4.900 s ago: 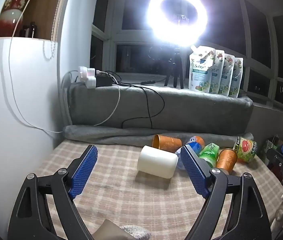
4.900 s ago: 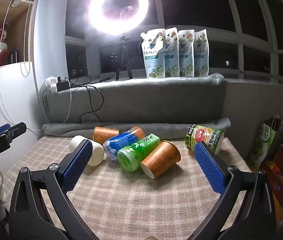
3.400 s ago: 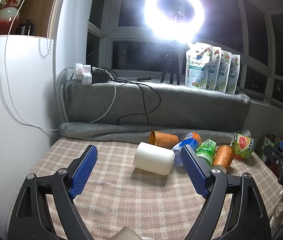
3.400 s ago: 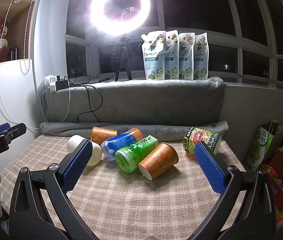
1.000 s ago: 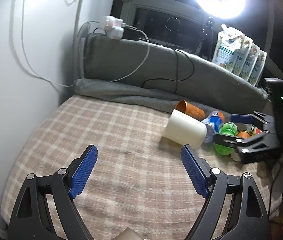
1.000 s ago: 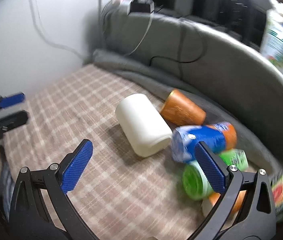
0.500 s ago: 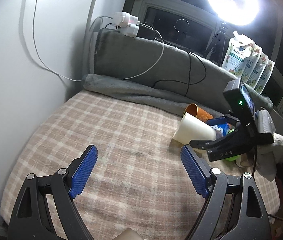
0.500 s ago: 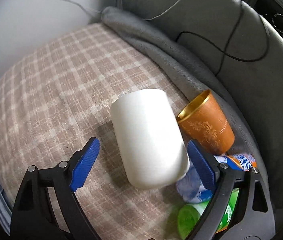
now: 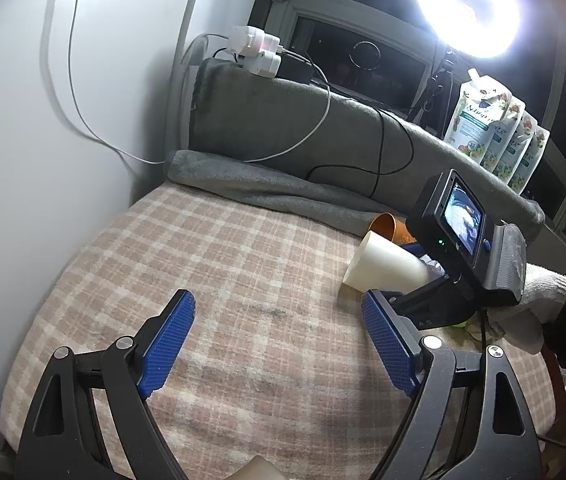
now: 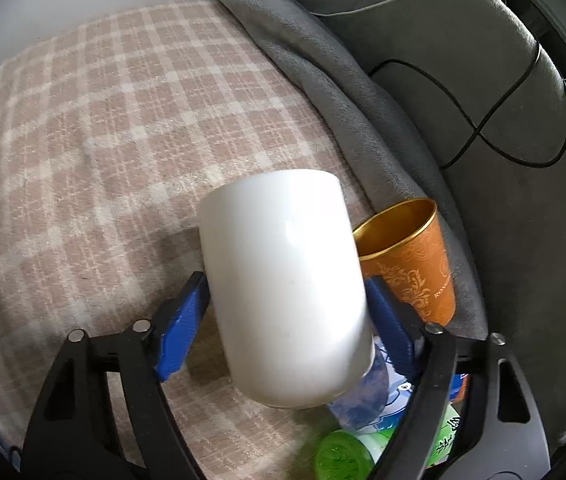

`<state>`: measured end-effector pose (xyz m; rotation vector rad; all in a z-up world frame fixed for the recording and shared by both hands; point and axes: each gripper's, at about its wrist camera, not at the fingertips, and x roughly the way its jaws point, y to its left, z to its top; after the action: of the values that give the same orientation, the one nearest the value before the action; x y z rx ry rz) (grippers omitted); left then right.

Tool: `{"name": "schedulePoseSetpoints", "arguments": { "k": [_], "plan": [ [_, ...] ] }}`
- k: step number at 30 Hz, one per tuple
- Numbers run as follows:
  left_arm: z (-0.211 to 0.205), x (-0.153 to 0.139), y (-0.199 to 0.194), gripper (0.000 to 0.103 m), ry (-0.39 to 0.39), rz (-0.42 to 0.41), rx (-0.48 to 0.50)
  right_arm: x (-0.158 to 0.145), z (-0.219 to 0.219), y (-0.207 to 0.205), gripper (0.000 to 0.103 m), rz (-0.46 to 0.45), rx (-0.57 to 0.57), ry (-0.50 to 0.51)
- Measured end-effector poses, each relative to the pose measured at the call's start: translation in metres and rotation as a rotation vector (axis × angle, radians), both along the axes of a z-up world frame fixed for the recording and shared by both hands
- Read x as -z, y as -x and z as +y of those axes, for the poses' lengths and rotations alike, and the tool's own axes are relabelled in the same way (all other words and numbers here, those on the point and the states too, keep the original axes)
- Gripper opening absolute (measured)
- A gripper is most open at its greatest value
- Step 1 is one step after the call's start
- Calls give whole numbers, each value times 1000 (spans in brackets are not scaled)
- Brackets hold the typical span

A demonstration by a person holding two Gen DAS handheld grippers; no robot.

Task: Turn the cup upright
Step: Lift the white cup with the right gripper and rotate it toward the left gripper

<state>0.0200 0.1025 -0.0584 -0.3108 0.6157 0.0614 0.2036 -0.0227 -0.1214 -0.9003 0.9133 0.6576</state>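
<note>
The white cup (image 10: 287, 280) was held on its side between the blue pads (image 10: 181, 328) of the right gripper (image 10: 289, 322), which was clamped on its wall above the checked blanket (image 10: 103, 128). Just beyond its right finger an orange cup (image 10: 411, 264) was seen lying. The left gripper (image 9: 279, 344) was spread wide with nothing between its pads, the white cup being ahead and to its right.

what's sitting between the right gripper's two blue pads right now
The white cup, lying on its side on the plaid blanket, fills the gap in the right gripper, per the right wrist view.
</note>
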Motion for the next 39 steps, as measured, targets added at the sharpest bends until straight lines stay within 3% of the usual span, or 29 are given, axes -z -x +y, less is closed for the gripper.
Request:
{"name": "schedulePoseSetpoints", "arguments": {
  "k": [6,18,27,34,39],
  "plan": [
    [2,0,0,85,4,3,-9,-2,0,1,81,-4,1,-7],
    [0,0,2,85,-3,-1,-3,-35,-14,21,80,25,59,-189],
    [-12,-2,2,85,29,11,57,-49,-54,64,80,288,225,-503],
    [-25,1,-1,84,103,57,136,-19,-99,71,80,557,495,-729],
    [-37,4,-6,84,162,99,198,2,-120,75,81,648,620,-800]
  ]
}}
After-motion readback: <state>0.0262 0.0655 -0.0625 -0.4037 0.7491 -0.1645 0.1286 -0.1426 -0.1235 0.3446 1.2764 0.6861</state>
